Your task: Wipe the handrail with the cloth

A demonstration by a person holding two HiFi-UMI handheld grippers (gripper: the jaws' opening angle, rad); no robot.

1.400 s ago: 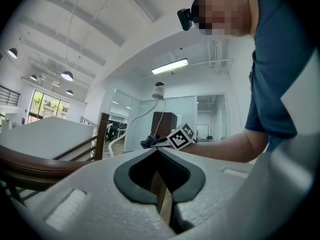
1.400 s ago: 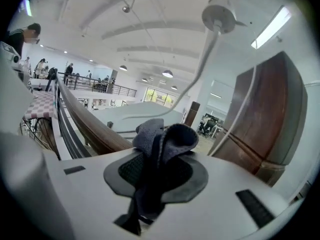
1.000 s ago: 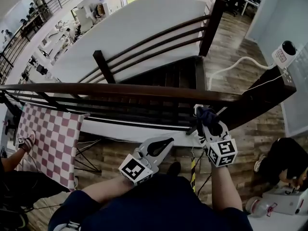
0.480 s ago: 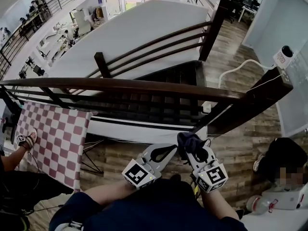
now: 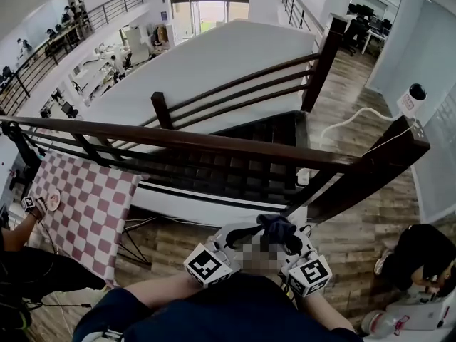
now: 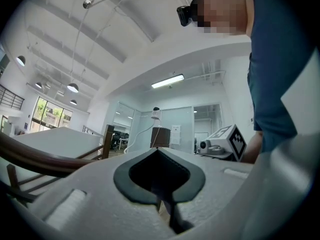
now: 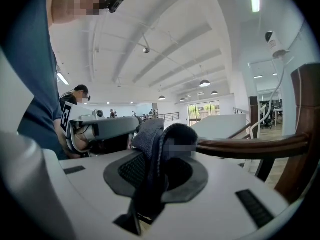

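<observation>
The dark brown wooden handrail [image 5: 178, 135] runs across the head view from the left to a thick post [image 5: 370, 169] on the right. Both grippers hang low, close to the person's body and well short of the rail. My right gripper [image 5: 285, 238] is shut on a dark blue-grey cloth [image 5: 275, 225], which bunches over its jaws [image 7: 162, 150]. In the right gripper view the cloth [image 7: 150, 134] stands up in front of the handrail [image 7: 250, 146]. My left gripper [image 5: 236, 235] sits beside it, jaws together with nothing between them [image 6: 158, 151].
Behind the handrail [image 6: 30, 156] are lower rails, a stairwell and a second railing [image 5: 235, 91]. A red-and-white checked board [image 5: 78, 205] leans at the left. A white cable and camera [image 5: 407, 100] sit by the post. A person crouches at the lower right [image 5: 420, 251].
My right gripper, with the cloth in it, has come off the handrail and drawn back down beside the left gripper. The head view has tilted up a little.
</observation>
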